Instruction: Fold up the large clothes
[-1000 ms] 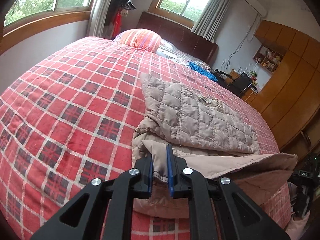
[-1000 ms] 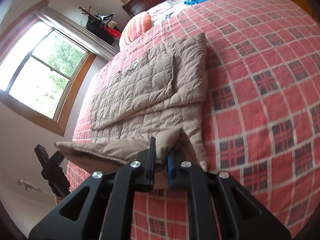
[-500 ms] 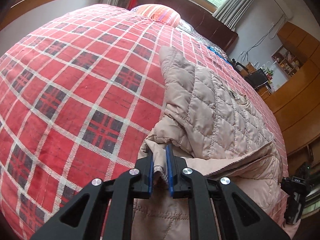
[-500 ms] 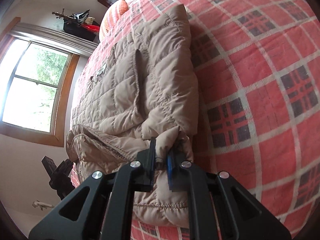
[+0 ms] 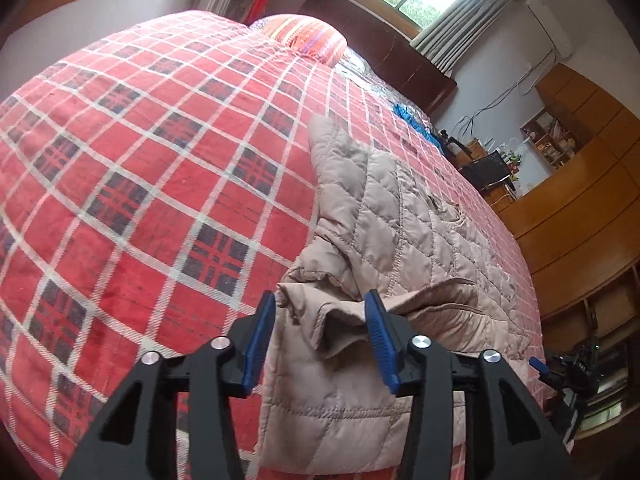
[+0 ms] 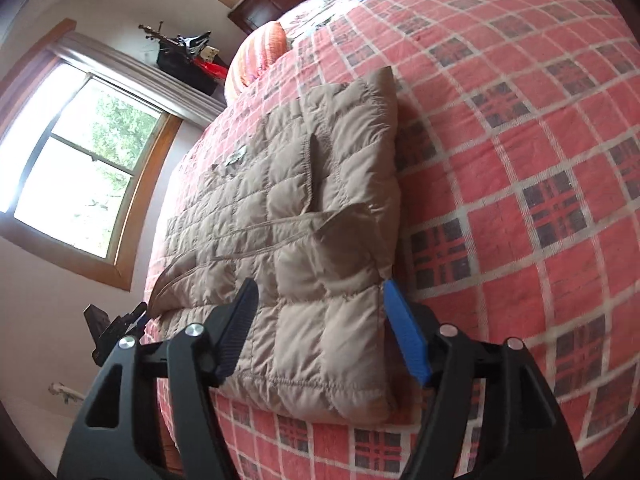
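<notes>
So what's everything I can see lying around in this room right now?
quilted jacket: one, beige, folded on the bed near its foot edge
bedspread: one, red plaid with white lines, covering the bed
pillow: one, orange striped, at the head of the bed
blue cloth: one, bright blue, far side of the bed near the headboard
headboard: one, dark wood, under a window
windows: two, wooden frames, trees outside
wardrobe: one, light brown wood, along the wall
left tongs: one, black with blue pads, open over the jacket's corner
right tongs: one, same, open over the jacket's edge
</notes>
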